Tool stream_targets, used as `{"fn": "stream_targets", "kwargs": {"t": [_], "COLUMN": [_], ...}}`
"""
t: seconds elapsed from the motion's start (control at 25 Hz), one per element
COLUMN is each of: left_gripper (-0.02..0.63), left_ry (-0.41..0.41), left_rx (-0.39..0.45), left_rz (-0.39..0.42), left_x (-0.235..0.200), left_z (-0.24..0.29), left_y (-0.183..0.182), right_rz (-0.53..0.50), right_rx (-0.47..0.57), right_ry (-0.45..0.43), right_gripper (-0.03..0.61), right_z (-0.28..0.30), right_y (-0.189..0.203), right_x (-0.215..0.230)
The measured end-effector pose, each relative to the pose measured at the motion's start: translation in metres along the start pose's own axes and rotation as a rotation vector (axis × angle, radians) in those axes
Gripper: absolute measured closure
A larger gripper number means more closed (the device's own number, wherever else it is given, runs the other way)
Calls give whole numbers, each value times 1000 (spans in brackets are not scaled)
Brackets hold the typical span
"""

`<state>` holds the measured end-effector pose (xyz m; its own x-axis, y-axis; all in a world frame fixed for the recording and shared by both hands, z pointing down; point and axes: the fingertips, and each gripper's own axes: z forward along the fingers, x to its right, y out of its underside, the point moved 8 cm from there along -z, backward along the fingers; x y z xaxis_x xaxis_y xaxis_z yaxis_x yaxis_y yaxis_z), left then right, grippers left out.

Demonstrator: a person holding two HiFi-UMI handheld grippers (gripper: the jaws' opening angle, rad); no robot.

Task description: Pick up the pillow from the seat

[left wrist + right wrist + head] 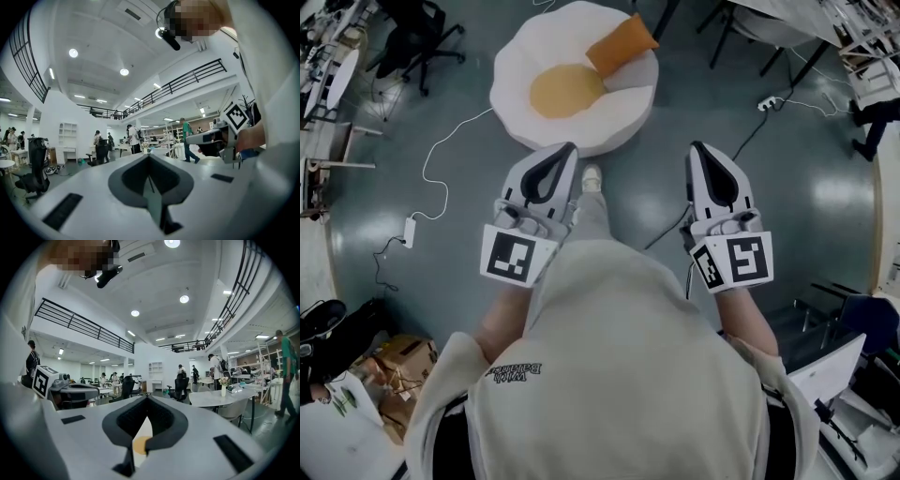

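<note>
An orange pillow (621,44) leans on the far right rim of a round white seat (572,131) that has a yellow disc (567,90) in its middle. The seat stands on the grey floor ahead of me. My left gripper (566,150) and right gripper (697,148) are held level near my chest, short of the seat and well apart from the pillow. Both have their jaws closed tip to tip with nothing between them. In the right gripper view the right gripper (146,397) shows a bit of the white seat and yellow disc (139,445) through its frame. The left gripper (149,154) points across the hall.
A white cable (441,155) runs over the floor to a power strip (409,231) at the left. Another strip (768,101) lies at the right. An office chair (417,42) stands far left, cardboard boxes (394,370) near left. People and tables fill the hall.
</note>
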<state>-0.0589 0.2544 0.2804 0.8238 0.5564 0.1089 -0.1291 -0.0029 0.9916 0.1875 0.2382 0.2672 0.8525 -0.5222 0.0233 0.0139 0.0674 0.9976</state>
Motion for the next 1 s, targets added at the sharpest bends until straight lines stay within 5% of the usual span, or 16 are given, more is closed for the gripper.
{"fn": "stream_targets", "kwargs": {"t": [1.0], "left_gripper": [604], "left_ry": [51], "left_rx": [-39], "left_rz": [-50], "left_x": [-196], "left_z": [154], "left_y": [8], "right_rz": [-31], "right_rx": [-114], "right_ry": [2], "right_gripper": [569], "right_z": [239], "right_y": [-24], "right_x": [44]}}
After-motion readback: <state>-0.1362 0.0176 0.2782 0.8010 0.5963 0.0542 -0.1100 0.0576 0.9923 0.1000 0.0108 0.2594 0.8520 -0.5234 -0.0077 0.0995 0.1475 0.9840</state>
